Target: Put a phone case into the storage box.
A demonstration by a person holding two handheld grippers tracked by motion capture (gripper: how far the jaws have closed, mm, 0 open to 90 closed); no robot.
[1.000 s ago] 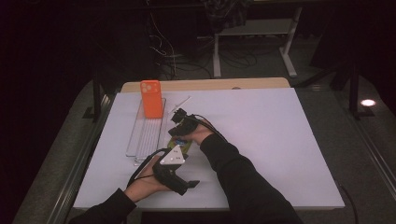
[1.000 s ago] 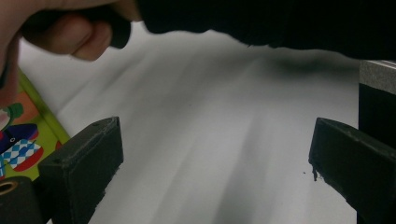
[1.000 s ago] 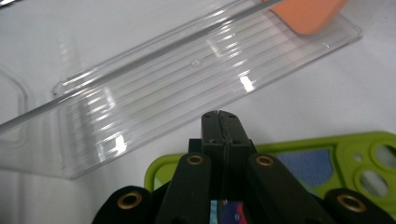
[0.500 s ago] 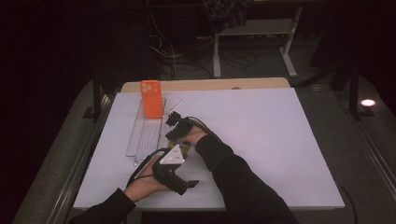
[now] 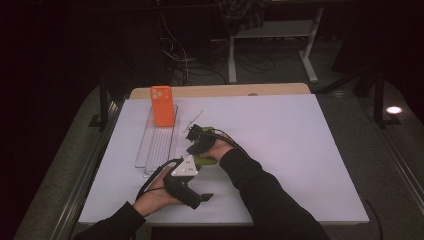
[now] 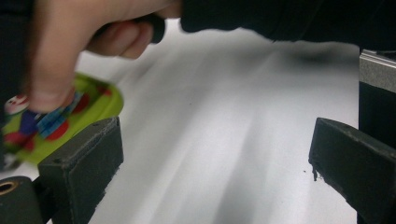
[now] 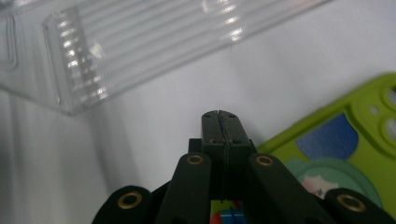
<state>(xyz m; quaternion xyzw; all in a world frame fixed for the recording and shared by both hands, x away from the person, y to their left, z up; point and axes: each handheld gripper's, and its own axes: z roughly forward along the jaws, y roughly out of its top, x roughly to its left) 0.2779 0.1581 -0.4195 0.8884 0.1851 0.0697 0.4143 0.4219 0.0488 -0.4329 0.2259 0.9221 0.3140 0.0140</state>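
Near the table's centre, at about 7 o'clock from the orange phone case (image 5: 162,105), the right gripper (image 5: 192,134) has shifted slightly toward the clear ribbed tray (image 5: 156,145) over the last second; in the earlier high views it sat a little closer to the person. Its jaws are pressed flat together with nothing visibly between the tips, as the right gripper view (image 7: 223,122) confirms. The green phone case (image 7: 345,154), printed with blue and red cartoon shapes, lies flat on the white table cover (image 5: 300,150) under and beside that gripper, at 4 o'clock from its tips in the right gripper view; in the high view a sliver of it (image 5: 205,161) shows below the right hand. Whether the closed tips rest on the case I cannot tell. The left gripper (image 5: 206,197) has kept its place at 6 o'clock from the case, jaws spread wide and empty. Judgement: the closed right jaws are likely nudging or pinning the green case toward the tray, where the orange case already stands upright at the far end; no grasp is made yet.
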